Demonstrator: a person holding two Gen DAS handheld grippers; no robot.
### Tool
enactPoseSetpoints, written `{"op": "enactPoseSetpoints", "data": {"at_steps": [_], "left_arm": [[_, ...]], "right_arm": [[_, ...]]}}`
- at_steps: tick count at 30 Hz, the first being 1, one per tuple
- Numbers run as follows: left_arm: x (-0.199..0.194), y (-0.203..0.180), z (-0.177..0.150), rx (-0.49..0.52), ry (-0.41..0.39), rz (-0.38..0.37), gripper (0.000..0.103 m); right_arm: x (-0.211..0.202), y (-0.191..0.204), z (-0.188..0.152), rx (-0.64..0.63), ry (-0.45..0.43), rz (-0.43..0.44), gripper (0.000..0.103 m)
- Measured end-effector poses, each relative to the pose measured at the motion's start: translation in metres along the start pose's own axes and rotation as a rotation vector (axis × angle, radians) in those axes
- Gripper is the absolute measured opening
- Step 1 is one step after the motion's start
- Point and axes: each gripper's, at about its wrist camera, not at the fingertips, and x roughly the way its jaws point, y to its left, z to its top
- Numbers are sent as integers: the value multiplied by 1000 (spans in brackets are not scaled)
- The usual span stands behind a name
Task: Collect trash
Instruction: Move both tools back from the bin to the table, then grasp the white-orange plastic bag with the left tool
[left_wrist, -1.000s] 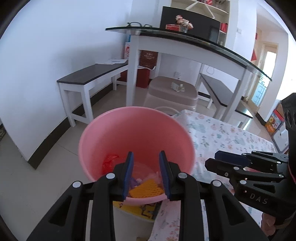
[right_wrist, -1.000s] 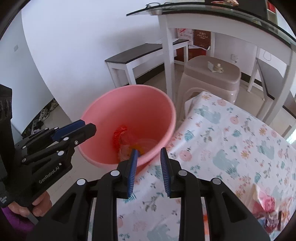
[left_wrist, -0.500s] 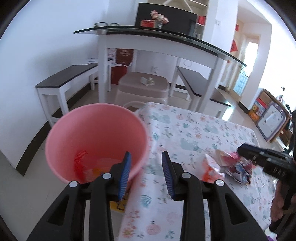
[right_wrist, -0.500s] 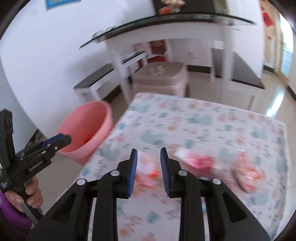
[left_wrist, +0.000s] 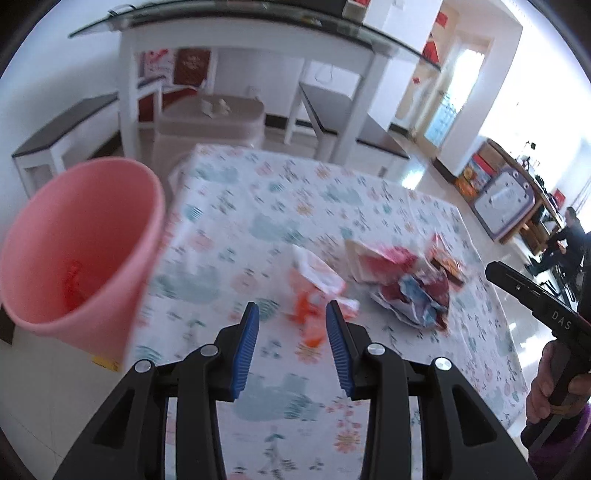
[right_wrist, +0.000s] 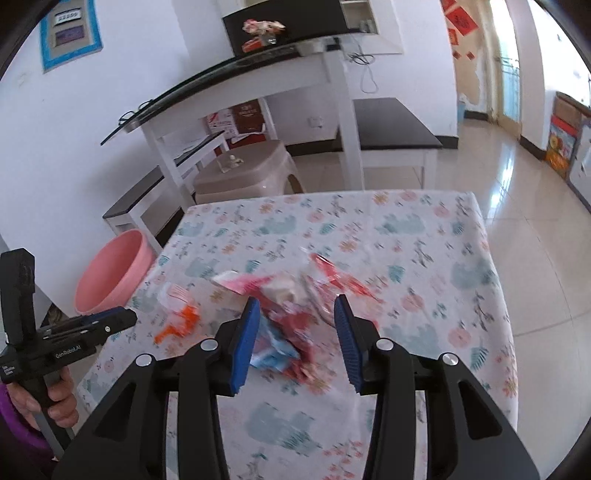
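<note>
Orange-and-white wrapper (left_wrist: 314, 295) lies just ahead of my left gripper (left_wrist: 291, 325), whose empty jaws have just been opening; I'd straddle it low, while my right gripper (right_wrist: 295, 325), also just widened and empty, hangs over the crumpled red-and-blue wrapper (right_wrist: 284, 339).

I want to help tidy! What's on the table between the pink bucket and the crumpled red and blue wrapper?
An orange and white wrapper lies between the pink bucket and the crumpled wrapper, seen from the right wrist.

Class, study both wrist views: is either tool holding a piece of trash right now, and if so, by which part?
Nothing is held. The left tool and the right tool, jaws just opening, hang empty above the orange wrapper and the crumpled red-and-blue wrapper.
</note>
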Motion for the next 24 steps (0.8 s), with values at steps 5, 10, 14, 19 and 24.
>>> {"op": "enactPoseSetpoints", "data": {"at_steps": [5, 10, 14, 19, 24], "left_arm": [[21, -9, -3, 3, 53, 18, 37], [34, -11, 0, -32, 81, 0, 37], [39, -18, 3, -23, 80, -10, 37], [42, -30, 6, 19, 50, 3, 30], [42, -33, 6, 43, 46, 16, 18]], "right_arm": [[1, -20, -9, 33, 12, -5, 43], [4, -31, -14, 53, 17, -5, 43], [5, -37, -15, 61, 21, -6, 43], [7, -42, -16, 72, 25, -4, 43], [9, -44, -17, 74, 29, 0, 43]]}}
